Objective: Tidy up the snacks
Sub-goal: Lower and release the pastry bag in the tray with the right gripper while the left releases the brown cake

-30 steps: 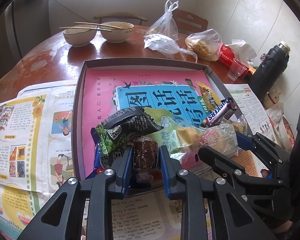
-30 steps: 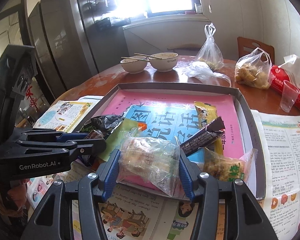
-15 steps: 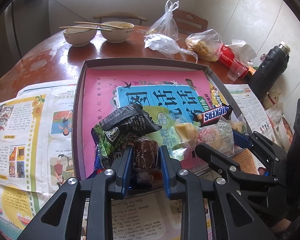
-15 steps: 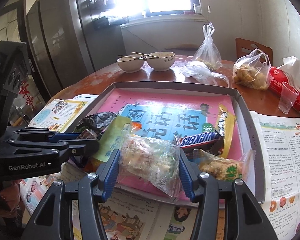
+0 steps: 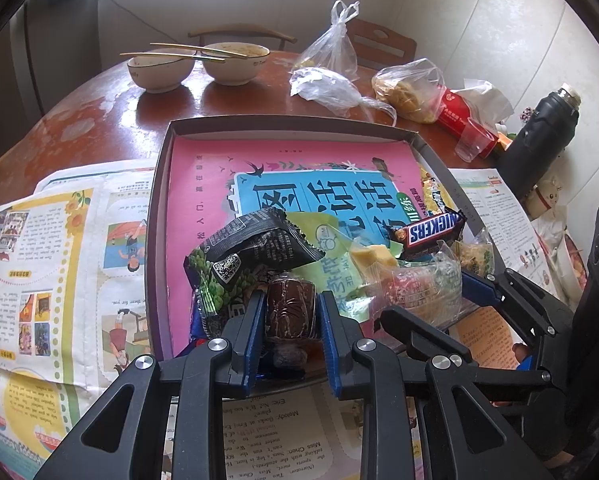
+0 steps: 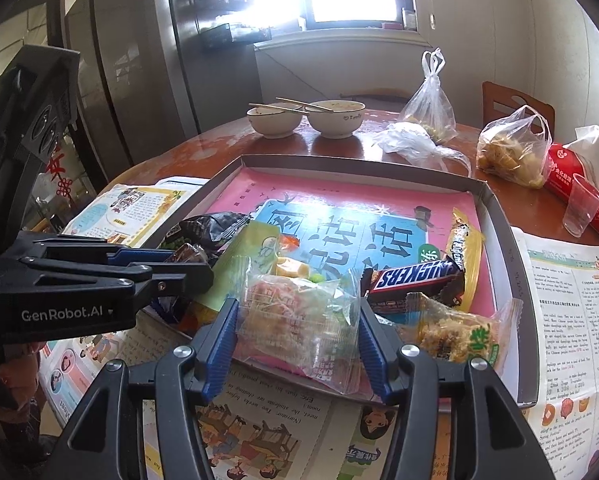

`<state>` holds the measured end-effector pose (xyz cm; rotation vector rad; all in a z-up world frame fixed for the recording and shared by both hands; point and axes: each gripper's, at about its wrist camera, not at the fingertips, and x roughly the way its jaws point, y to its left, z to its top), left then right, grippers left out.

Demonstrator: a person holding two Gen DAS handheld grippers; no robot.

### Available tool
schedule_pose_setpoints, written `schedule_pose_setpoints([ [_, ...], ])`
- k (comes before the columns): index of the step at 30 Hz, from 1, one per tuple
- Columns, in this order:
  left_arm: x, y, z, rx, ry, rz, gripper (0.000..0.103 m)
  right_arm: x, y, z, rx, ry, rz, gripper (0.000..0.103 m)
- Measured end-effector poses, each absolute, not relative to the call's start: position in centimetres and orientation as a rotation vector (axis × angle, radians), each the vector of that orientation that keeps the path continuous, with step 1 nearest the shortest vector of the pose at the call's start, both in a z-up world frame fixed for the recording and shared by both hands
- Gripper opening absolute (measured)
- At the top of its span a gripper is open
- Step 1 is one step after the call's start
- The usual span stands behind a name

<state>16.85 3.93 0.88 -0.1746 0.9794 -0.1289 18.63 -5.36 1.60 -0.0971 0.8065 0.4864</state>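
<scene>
Left gripper (image 5: 290, 312) clamps a brown cake (image 5: 290, 310) at the tray's (image 5: 157, 216) near edge; right gripper (image 6: 297, 330) pinches a clear packet (image 6: 299, 320) beside the Snickers (image 6: 415, 280).

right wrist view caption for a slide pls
Right gripper clamps a clear snack packet beside a Snickers bar.

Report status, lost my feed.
Left gripper shut on brown snack. Right gripper shut on clear packet. Snickers bar and other wrappers crowd the tray.
</scene>
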Motion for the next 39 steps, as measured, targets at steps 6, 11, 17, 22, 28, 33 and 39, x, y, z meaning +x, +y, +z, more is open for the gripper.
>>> schedule_pose_setpoints([
  [6,16.9,3.9,0.8,-0.172,0.980,-0.125,0.027,18.5,-5.3,1.6,-0.103,0.803,0.487,0.058],
  [11,16.9,4.0,0.9,-0.171,0.980,-0.123,0.027,18.5,-5.7,1.7,-0.092,0.807,0.475,0.060],
  [17,16.8,4.1,0.9,-0.167,0.981,-0.120,0.027,18.4,-6.0,1.8,-0.086,0.808,0.469,0.062],
  [22,16.9,4.0,0.9,-0.169,0.982,-0.118,0.027,18.2,-6.2,1.9,-0.082,0.807,0.469,0.062],
  [28,16.8,4.0,0.9,-0.165,0.984,-0.109,0.028,17.9,-6.6,2.2,-0.066,0.794,0.468,0.062],
  [33,16.8,4.0,0.9,-0.166,0.984,-0.106,0.029,17.5,-7.0,2.5,-0.056,0.782,0.458,0.062],
  [39,16.6,3.9,1.1,-0.167,0.980,-0.103,0.035,17.2,-7.4,2.8,-0.051,0.775,0.449,0.063],
])
